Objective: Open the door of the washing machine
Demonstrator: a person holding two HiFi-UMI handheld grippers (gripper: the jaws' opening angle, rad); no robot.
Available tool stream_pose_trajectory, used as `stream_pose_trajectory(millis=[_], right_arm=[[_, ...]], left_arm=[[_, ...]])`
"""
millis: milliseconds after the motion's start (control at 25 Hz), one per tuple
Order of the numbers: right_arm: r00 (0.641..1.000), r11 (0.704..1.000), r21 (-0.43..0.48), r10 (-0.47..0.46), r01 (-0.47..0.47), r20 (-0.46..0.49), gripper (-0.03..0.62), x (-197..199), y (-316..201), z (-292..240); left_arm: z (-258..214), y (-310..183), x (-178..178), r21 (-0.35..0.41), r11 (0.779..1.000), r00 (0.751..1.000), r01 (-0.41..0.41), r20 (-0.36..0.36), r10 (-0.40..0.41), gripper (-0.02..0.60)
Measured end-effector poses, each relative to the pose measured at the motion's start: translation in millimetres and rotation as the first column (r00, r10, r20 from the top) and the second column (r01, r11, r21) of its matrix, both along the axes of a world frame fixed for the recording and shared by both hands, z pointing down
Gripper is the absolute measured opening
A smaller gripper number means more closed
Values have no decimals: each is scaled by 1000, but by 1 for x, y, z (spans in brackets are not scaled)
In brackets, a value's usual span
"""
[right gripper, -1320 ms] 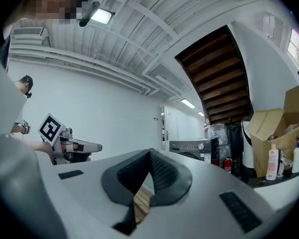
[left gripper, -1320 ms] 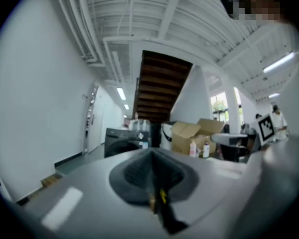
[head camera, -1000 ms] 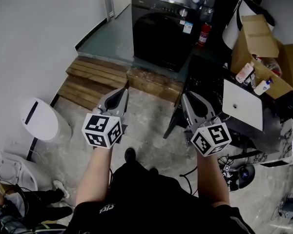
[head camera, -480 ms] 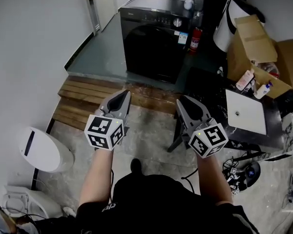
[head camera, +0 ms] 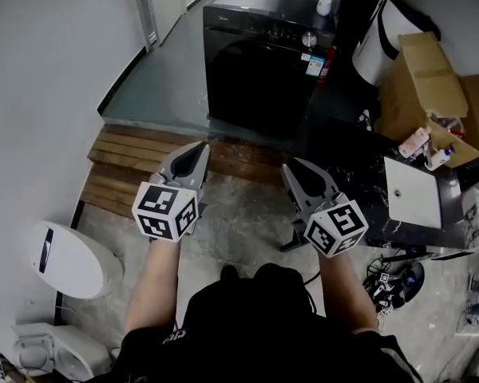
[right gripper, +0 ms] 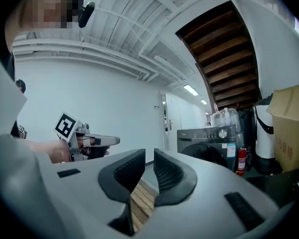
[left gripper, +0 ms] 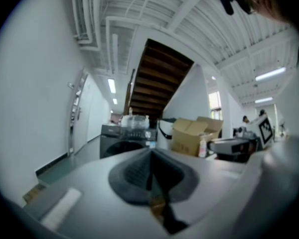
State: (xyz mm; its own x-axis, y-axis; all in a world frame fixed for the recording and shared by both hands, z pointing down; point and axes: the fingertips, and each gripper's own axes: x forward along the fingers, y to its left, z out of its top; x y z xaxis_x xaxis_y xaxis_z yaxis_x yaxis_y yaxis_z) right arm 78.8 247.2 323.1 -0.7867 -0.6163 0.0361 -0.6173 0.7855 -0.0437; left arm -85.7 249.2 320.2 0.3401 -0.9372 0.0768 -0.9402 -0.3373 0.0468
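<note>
Black front-loading washing machine (head camera: 263,62) with a round dark door (head camera: 251,82), shut, a silver knob (head camera: 309,39) on its control strip and a white label (head camera: 314,65). It stands on a raised grey-green floor (head camera: 164,78) at the far end, well apart from both tools. Left gripper (head camera: 195,150): jaws pressed together, empty. Right gripper (head camera: 298,168): jaws a little apart, having just been closing, with nothing between them. Only the head view shows the brown wooden plank step (head camera: 148,162) between person and machine. Only the gripper views show the brown staircase underside (right gripper: 224,59) above the machine. To the right of the machine are a red fire extinguisher (head camera: 329,61), an open cardboard box (head camera: 427,82) and a dark table (head camera: 355,162).
</note>
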Motion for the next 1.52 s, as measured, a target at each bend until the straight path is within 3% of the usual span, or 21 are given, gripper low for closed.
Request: stream_pose_trajectory(millis=[360, 560, 800, 1200, 1520], right_arm=[[999, 997, -77, 33, -32, 8, 41, -1, -57, 33], [999, 994, -108, 38, -34, 35, 40, -5, -110, 50], [999, 991, -126, 41, -38, 18, 40, -9, -188, 61], [997, 983, -174, 70, -64, 28, 37, 12, -290, 74], [993, 968, -230, 110, -97, 42, 37, 43, -327, 92]], left_arm=[[30, -62, -1, -65, 996, 998, -58, -13, 57, 8], [34, -113, -5, -84, 994, 997, -68, 25, 71, 8], [38, -193, -11, -104, 993, 998, -62, 10, 64, 8], [47, -316, 32, -160, 976, 988, -149, 18, 153, 8], [51, -369, 75, -181, 957, 974, -225, -3, 229, 8]])
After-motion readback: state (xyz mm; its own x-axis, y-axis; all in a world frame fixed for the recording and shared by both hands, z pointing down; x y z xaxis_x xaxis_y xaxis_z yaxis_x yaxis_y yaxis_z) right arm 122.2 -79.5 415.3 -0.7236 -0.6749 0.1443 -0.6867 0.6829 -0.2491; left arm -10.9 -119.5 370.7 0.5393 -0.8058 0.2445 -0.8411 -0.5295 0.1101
